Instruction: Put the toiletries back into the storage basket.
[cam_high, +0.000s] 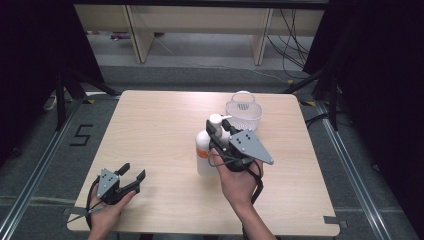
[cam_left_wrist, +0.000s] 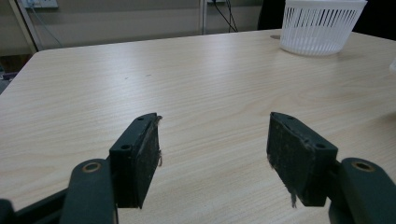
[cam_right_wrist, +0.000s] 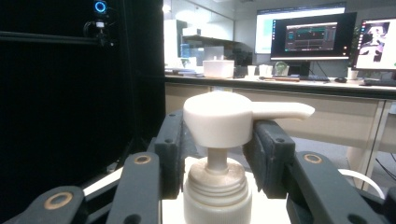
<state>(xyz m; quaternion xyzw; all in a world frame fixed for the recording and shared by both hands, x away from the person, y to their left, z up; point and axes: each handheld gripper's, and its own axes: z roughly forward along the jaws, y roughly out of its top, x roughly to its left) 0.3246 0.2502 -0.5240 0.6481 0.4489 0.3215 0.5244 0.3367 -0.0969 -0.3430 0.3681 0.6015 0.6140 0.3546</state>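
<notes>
A white pump bottle (cam_high: 204, 150) with an orange label stands upright near the middle of the wooden table (cam_high: 150, 125). My right gripper (cam_high: 220, 129) comes at it from the near side, its jaws pressed against both sides of the pump head (cam_right_wrist: 217, 121). The spout points right in the right gripper view, where my right gripper (cam_right_wrist: 217, 140) brackets the bottle's neck. Near the table's front left corner, my left gripper (cam_high: 133, 170) is held low and open. Nothing lies between the black pads of my left gripper (cam_left_wrist: 215, 140), only bare tabletop.
A white slotted plastic basket (cam_high: 243, 116) sits at the back right of the table, just beyond the bottle; it stands far right in the left gripper view as the basket (cam_left_wrist: 322, 28). Dark curtains flank the table. Desks with lit monitors (cam_right_wrist: 310, 35) stand beyond.
</notes>
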